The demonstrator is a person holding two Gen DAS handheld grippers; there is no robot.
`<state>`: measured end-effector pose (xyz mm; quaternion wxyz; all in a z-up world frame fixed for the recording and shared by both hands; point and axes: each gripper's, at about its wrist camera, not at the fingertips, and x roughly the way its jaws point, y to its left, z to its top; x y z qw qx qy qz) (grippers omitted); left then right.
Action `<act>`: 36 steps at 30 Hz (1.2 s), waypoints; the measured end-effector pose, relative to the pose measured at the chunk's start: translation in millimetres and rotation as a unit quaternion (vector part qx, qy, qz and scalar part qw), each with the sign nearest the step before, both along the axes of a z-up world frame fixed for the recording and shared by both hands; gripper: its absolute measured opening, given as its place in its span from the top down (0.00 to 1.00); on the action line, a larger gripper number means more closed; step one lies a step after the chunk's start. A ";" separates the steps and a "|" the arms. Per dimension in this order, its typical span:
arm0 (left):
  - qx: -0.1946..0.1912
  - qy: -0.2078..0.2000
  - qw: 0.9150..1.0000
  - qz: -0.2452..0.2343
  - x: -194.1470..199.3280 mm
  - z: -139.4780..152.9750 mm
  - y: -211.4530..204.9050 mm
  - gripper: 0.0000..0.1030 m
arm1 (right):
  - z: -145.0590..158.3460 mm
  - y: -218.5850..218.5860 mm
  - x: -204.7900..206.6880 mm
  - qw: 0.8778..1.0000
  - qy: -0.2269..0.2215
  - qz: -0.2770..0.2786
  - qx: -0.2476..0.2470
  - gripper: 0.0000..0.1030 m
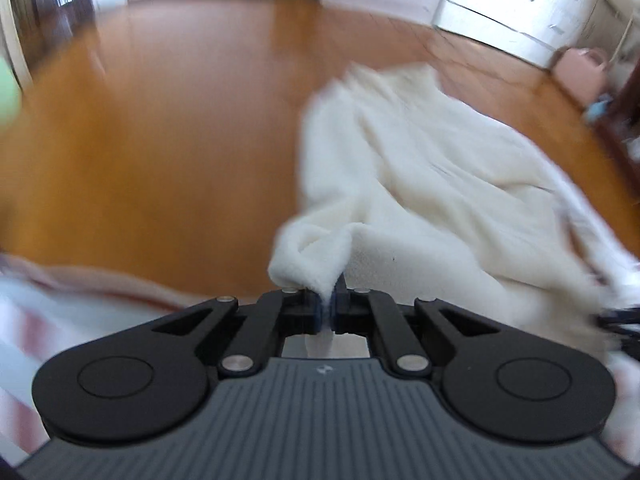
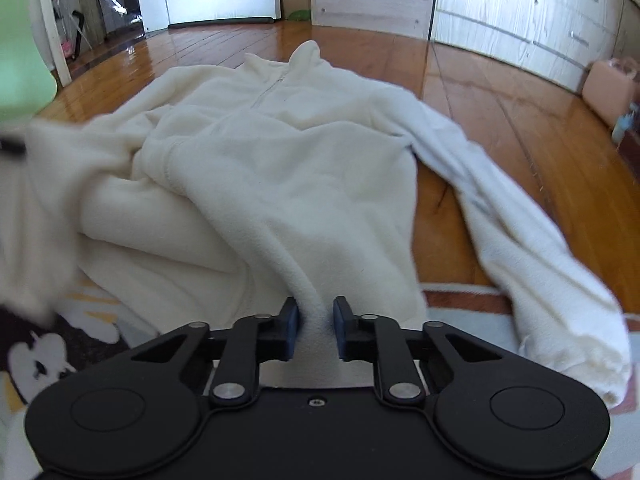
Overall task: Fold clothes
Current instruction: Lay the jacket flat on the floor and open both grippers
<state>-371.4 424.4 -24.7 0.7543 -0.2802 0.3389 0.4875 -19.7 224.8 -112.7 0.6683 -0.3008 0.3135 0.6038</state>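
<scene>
Gripping the cream fleece pullover (image 2: 280,152) in both your left hand-held gripper (image 1: 329,306) and right hand-held gripper (image 2: 316,328), you work over a glossy wooden floor (image 2: 500,92) fronting white cabinets (image 2: 520,12).

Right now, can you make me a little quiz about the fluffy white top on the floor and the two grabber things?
1. True or false: the left gripper has its jaws pinched shut on a corner of the white fleece.
2. What lies between the jaws of the right gripper?
A. a pink bag
B. a fold of the fleece hem
C. nothing
3. Fill in: the fleece's collar has a short ____ running down from it.

Key
1. True.
2. B. The pads press on a ridge of the fabric.
3. Zip.
</scene>
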 end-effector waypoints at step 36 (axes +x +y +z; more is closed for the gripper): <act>-0.063 0.120 0.976 -0.168 101.4 -84.0 -75.2 0.37 | -3.4 -90.3 20.4 0.993 -0.004 -0.111 -0.037 0.64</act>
